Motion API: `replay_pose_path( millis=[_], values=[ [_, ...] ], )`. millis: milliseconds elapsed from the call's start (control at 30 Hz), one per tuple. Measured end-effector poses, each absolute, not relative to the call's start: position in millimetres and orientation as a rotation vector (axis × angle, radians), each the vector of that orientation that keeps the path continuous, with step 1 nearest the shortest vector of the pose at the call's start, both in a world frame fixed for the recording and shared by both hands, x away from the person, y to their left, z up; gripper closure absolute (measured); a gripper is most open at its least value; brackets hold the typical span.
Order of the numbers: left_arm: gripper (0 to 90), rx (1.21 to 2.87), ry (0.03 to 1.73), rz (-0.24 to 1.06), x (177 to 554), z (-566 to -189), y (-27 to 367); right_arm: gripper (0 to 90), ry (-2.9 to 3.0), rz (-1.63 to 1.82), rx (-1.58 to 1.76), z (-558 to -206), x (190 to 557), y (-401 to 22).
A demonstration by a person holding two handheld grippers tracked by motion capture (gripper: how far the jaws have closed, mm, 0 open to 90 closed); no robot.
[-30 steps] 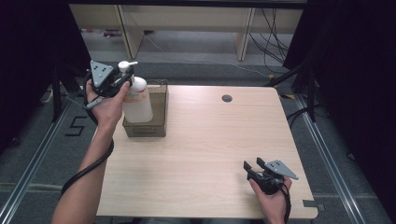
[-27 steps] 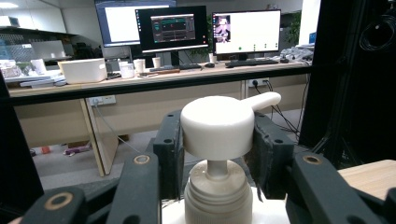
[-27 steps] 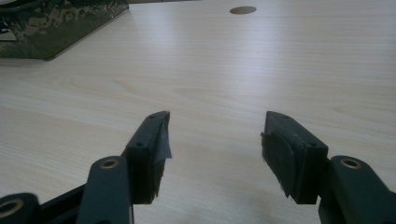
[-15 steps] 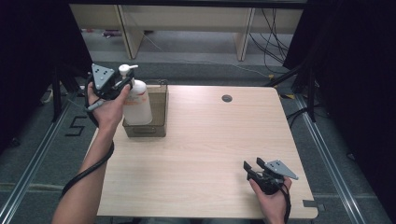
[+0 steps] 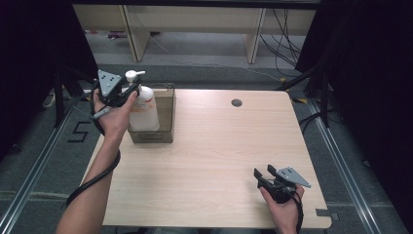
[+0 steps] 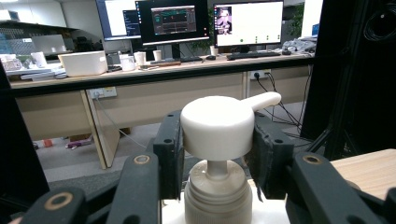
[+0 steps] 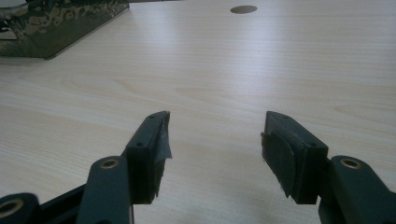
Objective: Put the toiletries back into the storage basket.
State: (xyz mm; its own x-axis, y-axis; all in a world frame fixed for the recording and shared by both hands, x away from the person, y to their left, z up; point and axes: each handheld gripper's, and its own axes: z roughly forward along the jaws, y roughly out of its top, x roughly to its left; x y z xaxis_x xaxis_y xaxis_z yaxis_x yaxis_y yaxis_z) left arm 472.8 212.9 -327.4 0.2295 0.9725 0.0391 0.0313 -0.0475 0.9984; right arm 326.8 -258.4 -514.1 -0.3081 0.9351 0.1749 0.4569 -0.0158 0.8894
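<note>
The pump bottle [image 5: 143, 109] stands upright in the brown box [image 5: 163, 119] at the bench's [image 5: 219, 161] far left corner. The left hand-held gripper [image 5: 127, 91] is clamped on its pump head [image 6: 217, 126] — long axis vertical. The right hand-held gripper [image 5: 265, 176] rests released, well apart from the box.

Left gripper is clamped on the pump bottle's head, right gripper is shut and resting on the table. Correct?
Not quite. The right gripper is open: the right gripper view shows its jaws wide apart over bare table. The left gripper does clamp the pump bottle by its head.
</note>
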Motion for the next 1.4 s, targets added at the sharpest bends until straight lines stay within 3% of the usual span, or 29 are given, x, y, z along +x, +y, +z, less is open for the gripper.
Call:
replay_pose_path(
  millis=[1400],
  values=[
    [59.3, 1.393, 1.081, 1.033, 471, -357, 218, 42.2, 1.790, 1.285, 1.425, -515, 327, -259]
  ],
)
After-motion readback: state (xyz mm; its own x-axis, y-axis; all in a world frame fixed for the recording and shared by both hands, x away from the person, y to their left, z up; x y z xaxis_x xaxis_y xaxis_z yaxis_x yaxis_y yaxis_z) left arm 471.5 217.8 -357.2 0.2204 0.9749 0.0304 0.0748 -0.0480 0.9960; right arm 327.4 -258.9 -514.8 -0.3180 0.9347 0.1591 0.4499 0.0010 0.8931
